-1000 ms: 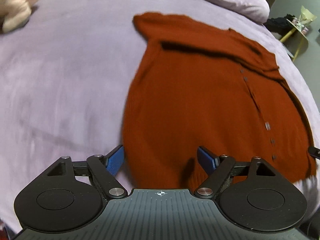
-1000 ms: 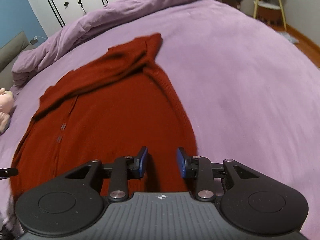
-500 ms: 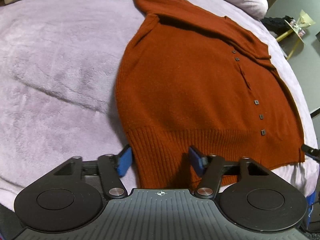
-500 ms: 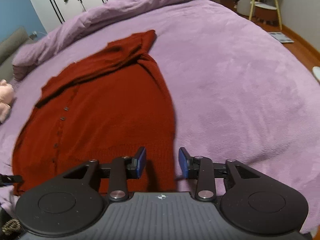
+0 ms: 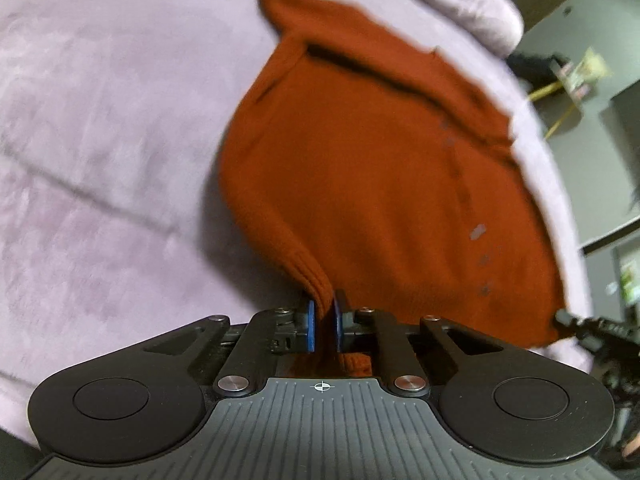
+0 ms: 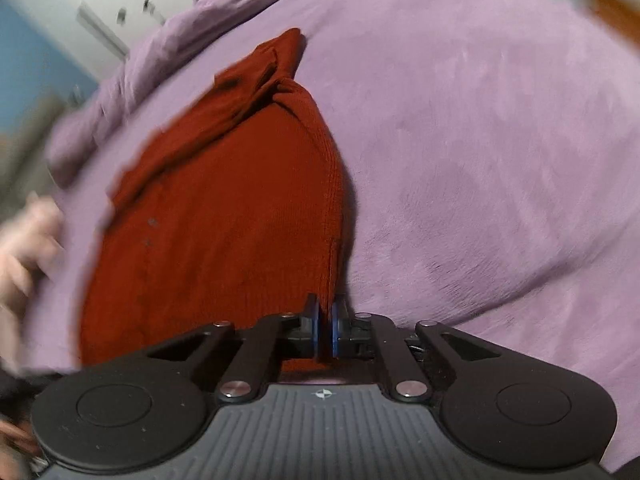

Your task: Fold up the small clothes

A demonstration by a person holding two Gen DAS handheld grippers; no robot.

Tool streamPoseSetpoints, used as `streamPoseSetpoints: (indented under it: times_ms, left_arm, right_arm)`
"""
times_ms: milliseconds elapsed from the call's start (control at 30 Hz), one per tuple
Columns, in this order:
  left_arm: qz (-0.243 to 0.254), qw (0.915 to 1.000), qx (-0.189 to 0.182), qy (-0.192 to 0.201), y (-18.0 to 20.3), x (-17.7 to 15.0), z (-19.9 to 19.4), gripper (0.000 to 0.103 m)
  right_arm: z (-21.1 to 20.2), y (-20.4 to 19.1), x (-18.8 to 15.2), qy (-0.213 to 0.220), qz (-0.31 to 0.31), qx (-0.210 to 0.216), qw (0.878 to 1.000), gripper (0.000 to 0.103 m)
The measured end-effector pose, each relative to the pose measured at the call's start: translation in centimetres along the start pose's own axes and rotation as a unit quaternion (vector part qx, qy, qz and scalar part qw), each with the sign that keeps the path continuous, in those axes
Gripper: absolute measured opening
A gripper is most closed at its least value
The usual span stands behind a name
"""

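A rust-red knitted cardigan (image 5: 380, 168) with a row of small buttons lies on a purple bed cover (image 5: 100, 128), sleeves folded across its top. My left gripper (image 5: 322, 326) is shut on the ribbed hem at the cardigan's near left corner, lifting it slightly. In the right wrist view the cardigan (image 6: 224, 216) shows too. My right gripper (image 6: 324, 330) is shut on the hem at the near right corner. The other gripper's tip (image 5: 568, 320) shows at the cardigan's right corner.
A rolled purple duvet (image 6: 224, 4) lies along the far edge of the bed. A pink soft toy (image 6: 28, 248), blurred, sits at the left. White wardrobe doors (image 6: 120, 8) stand behind. A yellow-legged stand (image 5: 560, 88) is off the bed's right side.
Both grippers went from open over the hem to shut on the cardigan's two near corners. The corners have lifted a little, and both views are now blurred by motion.
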State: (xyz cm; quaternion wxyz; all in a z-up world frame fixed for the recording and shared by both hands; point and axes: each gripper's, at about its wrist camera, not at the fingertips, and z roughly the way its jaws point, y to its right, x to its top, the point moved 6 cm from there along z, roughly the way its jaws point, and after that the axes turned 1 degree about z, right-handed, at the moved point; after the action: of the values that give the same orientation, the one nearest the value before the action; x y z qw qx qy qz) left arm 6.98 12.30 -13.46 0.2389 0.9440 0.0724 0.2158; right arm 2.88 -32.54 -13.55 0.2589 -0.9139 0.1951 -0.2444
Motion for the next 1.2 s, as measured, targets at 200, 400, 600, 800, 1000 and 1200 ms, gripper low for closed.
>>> streamPoseSetpoints:
  times_ms: [200, 400, 600, 800, 1000, 1200]
  left_arm:
    - [-0.005, 0.9952, -0.015, 0.096, 1.6, 6.6, -2.5, 0.010]
    - [0.039, 0.9851, 0.064, 0.154, 3.2, 12.1, 0.0, 0.011]
    - [0.070, 0.9545, 0.210, 0.200, 1.9, 13.7, 2.0, 0.019]
    - [0.111, 0.9709, 0.137, 0.162, 0.8, 13.1, 2.9, 0.045]
    - [0.138, 0.9727, 0.138, 0.126, 1.1, 12.5, 5.2, 0.057]
    - [0.159, 0.9701, 0.147, 0.110, 1.5, 12.7, 7.0, 0.031]
  right_arm:
    - [-0.2, -1.3, 3.9, 0.047, 0.095, 0.147, 0.983, 0.005]
    - [3.3, -6.4, 9.0, 0.105, -0.007, 0.094, 0.990, 0.005]
    - [6.9, -9.2, 11.4, 0.150, -0.132, -0.055, 0.978, 0.008]
    - [7.3, -8.1, 11.4, 0.158, -0.211, -0.085, 0.961, 0.028]
    - [8.4, -8.1, 11.7, 0.129, -0.271, -0.090, 0.950, 0.055]
    - [9.7, -8.1, 11.9, 0.114, -0.296, -0.098, 0.943, 0.033]
